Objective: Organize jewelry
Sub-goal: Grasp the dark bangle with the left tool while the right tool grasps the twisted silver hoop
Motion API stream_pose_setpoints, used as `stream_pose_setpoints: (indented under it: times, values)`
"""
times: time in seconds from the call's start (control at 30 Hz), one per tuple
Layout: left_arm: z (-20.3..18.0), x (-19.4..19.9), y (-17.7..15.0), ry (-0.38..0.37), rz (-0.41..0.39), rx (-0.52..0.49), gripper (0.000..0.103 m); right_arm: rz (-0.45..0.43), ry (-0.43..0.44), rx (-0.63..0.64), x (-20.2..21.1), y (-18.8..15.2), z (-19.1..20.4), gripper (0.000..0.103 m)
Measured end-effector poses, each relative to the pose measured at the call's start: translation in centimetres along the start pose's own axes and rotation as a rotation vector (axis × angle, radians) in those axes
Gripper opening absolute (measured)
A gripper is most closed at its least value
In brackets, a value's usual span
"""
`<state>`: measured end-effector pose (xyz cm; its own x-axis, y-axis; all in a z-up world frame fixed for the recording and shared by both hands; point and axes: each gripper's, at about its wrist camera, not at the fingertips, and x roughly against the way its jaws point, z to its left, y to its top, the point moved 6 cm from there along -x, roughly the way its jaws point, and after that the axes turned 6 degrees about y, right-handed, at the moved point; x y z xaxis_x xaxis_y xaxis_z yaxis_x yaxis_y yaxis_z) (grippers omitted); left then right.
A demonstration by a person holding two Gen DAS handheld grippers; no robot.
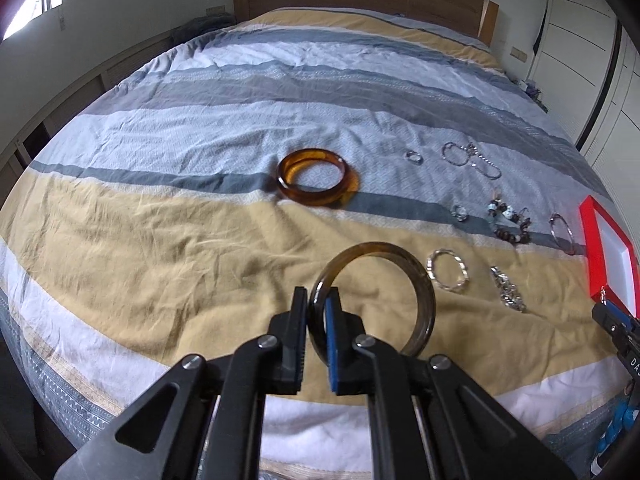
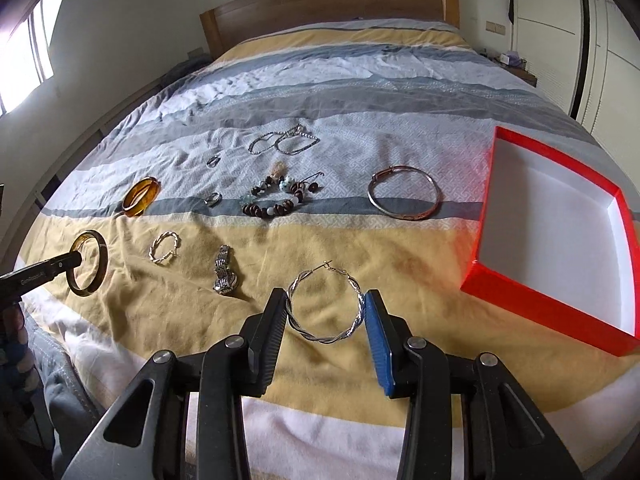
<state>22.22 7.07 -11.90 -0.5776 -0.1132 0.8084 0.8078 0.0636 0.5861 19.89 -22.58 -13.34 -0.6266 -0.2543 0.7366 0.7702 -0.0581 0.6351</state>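
- On the striped yellow, grey and white bedspread (image 2: 132, 320), jewellery lies scattered in front of a wooden headboard (image 2: 328, 4).
- Left gripper (image 1: 318, 300): fingers pressed onto the rim of a dark brown translucent bangle (image 1: 424, 292), holding it upright above the yellow stripe.
- Right gripper (image 2: 325, 312): fingers set against both sides of a twisted silver hoop earring (image 2: 326, 308), pinching it; whether the hoop is off the cloth, I cannot tell.
- Amber-orange glossy bangle (image 1: 316, 178) lies flat on the grey stripe, well apart from the left gripper.
- Open red cardboard box with white lining (image 2: 556, 276) sits at the right, near the right gripper.
- Thin metal bangle (image 2: 404, 196) and brown-and-white beaded bracelet (image 2: 276, 204) lie between.
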Motion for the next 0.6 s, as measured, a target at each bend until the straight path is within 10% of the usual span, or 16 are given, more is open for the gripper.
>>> stream_pose_setpoints:
  times: [0.6]
  values:
    - [-26.8,5.6,3.4,-0.375,-0.015,-0.231,0.008,-0.086,-0.183,-0.042,8.7,3.3,-15.3,0.039]
